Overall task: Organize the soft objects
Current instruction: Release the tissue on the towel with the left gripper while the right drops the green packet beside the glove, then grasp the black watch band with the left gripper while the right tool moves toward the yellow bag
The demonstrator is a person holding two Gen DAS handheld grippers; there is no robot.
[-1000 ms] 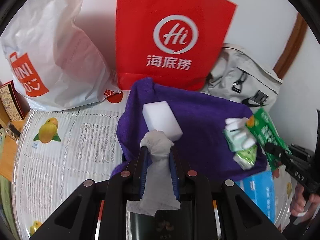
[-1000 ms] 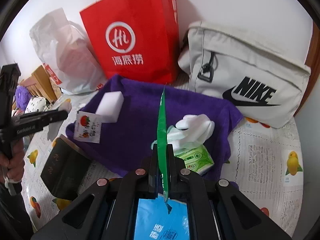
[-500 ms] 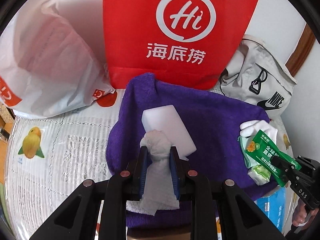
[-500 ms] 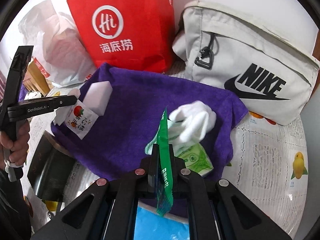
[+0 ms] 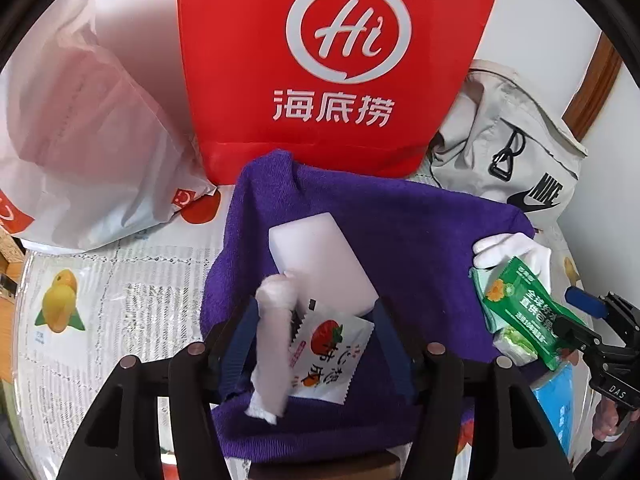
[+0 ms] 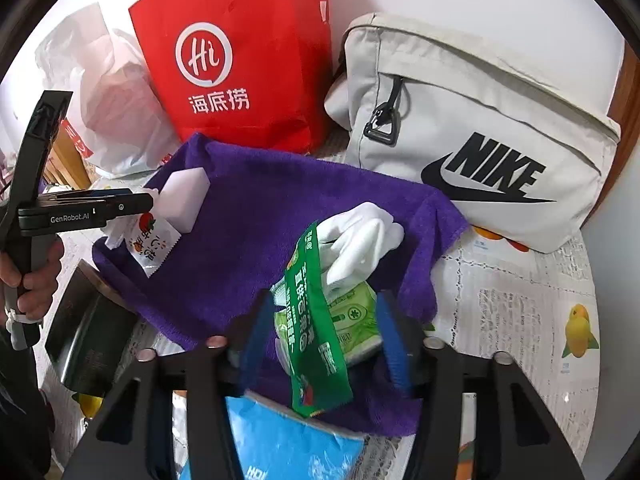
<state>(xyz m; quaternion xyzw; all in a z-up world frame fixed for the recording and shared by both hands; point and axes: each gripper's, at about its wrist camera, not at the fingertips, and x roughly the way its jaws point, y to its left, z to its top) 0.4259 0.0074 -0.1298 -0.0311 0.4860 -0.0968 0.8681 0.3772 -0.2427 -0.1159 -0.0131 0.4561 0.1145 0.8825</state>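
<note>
Both claws have just spread: the left claw (image 5: 316, 316) dropped its tissue roll (image 5: 274, 344) and strawberry sachet (image 5: 326, 354) beside the white sponge (image 5: 320, 260), the right claw (image 6: 320, 320) its green packet (image 6: 316, 320), so all now lie on the purple towel (image 5: 408, 248)

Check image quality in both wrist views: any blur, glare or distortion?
Left wrist: strong fisheye bend with a dark rim; the white wipe between the open fingers looks soft, the red bag sharp. Right wrist: same curved edges; blue finger pads smeared, the Nike bag crisp. Light is even, no harsh glare.
</note>
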